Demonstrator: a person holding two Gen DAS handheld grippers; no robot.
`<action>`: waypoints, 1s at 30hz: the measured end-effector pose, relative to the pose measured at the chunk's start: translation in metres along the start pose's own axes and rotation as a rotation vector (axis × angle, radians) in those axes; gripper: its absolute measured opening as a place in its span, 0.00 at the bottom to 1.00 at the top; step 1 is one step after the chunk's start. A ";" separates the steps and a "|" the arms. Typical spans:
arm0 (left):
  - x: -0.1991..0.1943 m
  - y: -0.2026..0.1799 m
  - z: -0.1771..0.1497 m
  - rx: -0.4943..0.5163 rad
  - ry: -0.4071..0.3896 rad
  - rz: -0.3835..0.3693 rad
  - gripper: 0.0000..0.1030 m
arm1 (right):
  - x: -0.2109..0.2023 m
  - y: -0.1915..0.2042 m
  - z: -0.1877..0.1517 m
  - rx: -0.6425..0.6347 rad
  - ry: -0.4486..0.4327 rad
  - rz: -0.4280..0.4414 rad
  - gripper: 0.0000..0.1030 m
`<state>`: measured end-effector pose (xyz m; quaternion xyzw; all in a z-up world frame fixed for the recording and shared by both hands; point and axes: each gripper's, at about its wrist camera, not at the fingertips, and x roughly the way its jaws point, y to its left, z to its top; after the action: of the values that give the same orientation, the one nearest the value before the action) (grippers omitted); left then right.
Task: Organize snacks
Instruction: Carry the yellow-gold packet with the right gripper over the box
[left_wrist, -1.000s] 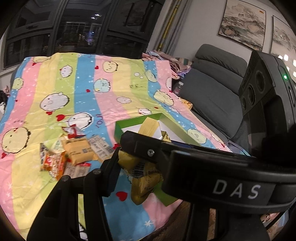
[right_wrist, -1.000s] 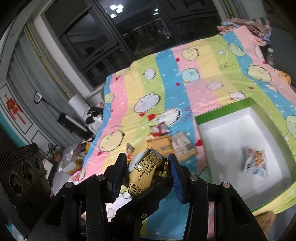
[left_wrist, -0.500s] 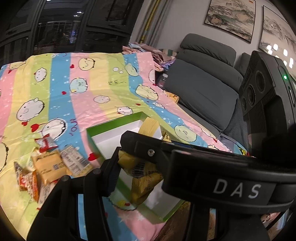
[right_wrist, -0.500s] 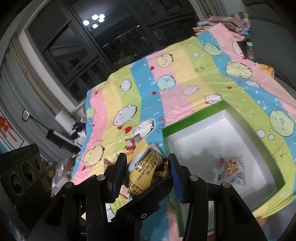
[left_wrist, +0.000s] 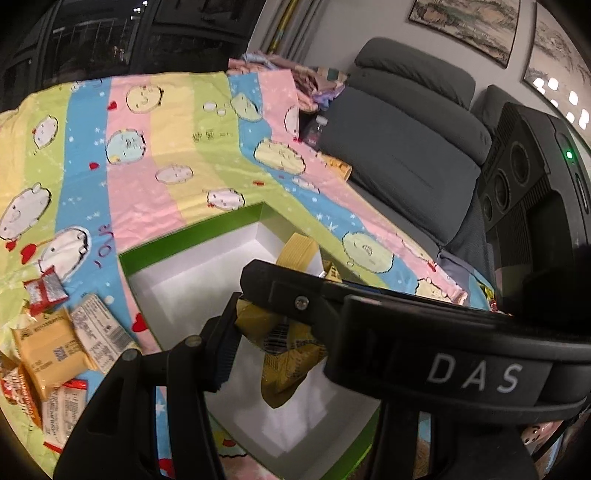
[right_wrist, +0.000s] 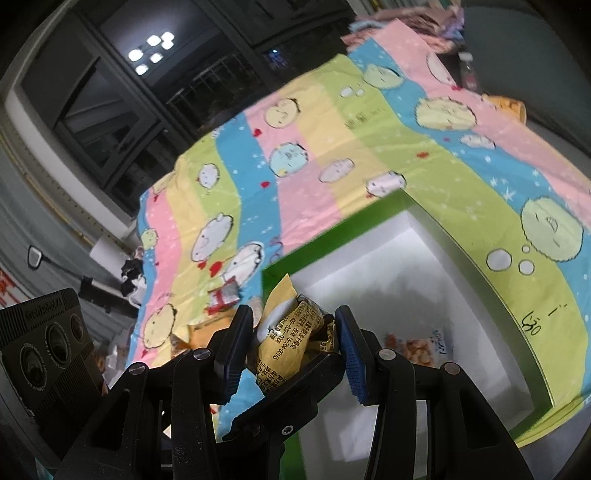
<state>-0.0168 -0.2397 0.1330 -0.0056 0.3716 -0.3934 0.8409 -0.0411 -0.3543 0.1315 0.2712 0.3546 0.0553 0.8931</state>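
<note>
My left gripper (left_wrist: 273, 325) is shut on a yellow snack packet (left_wrist: 284, 354) and holds it above the white inside of the green-rimmed box (left_wrist: 192, 240). My right gripper (right_wrist: 295, 343) is shut on another yellow snack packet (right_wrist: 291, 339), held over the box's left rim (right_wrist: 332, 232). A pale blue snack bag (right_wrist: 417, 345) lies on the box floor. A pile of loose snack packets (left_wrist: 55, 343) lies on the striped cartoon blanket (left_wrist: 155, 147) left of the box; part of the pile shows in the right wrist view (right_wrist: 221, 295).
A grey sofa (left_wrist: 402, 147) stands along the blanket's right side, with a small bottle (left_wrist: 314, 129) and folded clothes (left_wrist: 295, 74) at its far end. Dark windows (right_wrist: 110, 92) are behind the blanket. A black device (left_wrist: 535, 184) sits at the right.
Both grippers moved right, from near the snack pile to over the box, each keeping its yellow packet. The box now fills the lower middle of both views.
</note>
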 end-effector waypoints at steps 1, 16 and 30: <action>0.004 0.001 0.000 -0.002 0.009 -0.001 0.49 | 0.004 -0.005 0.000 0.013 0.009 -0.001 0.47; 0.052 0.009 0.001 -0.024 0.129 -0.011 0.49 | 0.033 -0.046 0.003 0.121 0.074 -0.012 0.47; 0.073 0.014 0.002 -0.018 0.190 -0.002 0.49 | 0.045 -0.064 0.002 0.194 0.093 -0.001 0.47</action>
<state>0.0238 -0.2794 0.0850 0.0239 0.4533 -0.3897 0.8013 -0.0119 -0.3962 0.0720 0.3532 0.3993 0.0329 0.8454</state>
